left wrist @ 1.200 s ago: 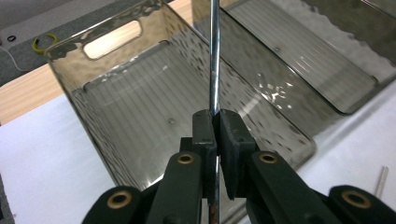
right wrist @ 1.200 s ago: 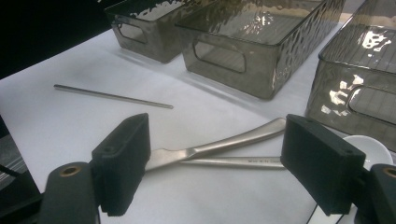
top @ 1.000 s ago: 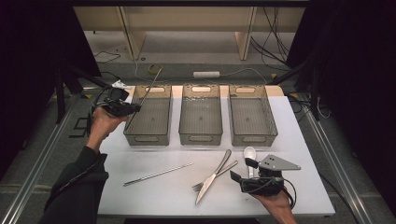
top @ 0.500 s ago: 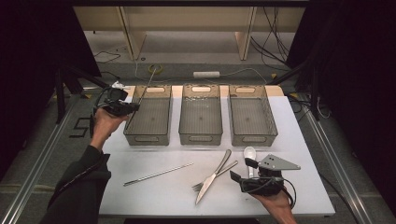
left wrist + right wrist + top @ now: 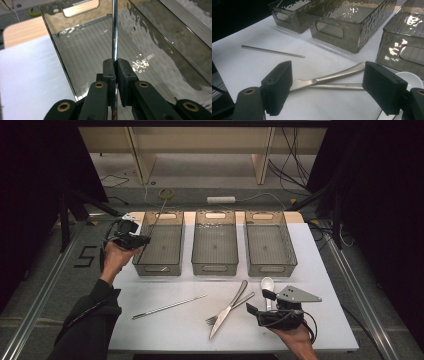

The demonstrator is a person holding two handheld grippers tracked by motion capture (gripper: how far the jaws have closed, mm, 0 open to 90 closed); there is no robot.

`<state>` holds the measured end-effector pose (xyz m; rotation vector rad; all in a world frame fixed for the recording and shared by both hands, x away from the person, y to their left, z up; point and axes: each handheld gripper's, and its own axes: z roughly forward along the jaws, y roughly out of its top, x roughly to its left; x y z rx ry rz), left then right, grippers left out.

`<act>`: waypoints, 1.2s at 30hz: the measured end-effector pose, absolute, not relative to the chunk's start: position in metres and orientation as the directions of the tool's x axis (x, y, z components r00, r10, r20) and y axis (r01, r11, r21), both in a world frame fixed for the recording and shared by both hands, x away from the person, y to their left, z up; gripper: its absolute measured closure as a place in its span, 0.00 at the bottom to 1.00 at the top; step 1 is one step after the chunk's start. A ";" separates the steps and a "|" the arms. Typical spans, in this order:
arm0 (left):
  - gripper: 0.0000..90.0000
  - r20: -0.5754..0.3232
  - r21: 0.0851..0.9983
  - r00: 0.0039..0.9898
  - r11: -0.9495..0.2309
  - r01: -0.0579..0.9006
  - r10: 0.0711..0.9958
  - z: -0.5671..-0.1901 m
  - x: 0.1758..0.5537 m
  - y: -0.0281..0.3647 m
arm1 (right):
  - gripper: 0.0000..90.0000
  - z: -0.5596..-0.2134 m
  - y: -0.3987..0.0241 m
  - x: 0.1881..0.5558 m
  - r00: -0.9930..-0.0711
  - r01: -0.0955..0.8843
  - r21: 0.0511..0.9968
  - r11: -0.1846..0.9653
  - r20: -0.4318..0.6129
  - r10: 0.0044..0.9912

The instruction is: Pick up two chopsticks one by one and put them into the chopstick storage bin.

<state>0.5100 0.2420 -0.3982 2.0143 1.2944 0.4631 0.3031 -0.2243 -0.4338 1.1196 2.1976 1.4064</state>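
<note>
The left tool point(image 5: 114, 72) was clamped on a thin metal rod point(image 5: 114, 30) over the bin point(image 5: 161, 245) near the tabletop's far-left corner. The rod's upper end was cut off in the left gripper view. The right tool point(image 5: 332, 87) stood apart above the knife point(image 5: 329, 77).

Open tongs point(image 5: 327, 86) over crossed knife point(image 5: 329, 77) and fork point(image 5: 337, 86), three bins point(image 5: 342, 22) behind

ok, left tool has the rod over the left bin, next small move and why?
Probably lower a bit more, then open. The left tool is shut on the rod, which hangs above the left bin floor, not resting on it; a second rod still waits on the table.
</note>
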 end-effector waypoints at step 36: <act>0.31 -0.127 0.689 0.532 -0.311 0.654 0.837 -0.390 0.471 0.229 | 0.28 -0.432 -0.223 0.301 -0.663 0.436 0.873 0.221 0.145 0.734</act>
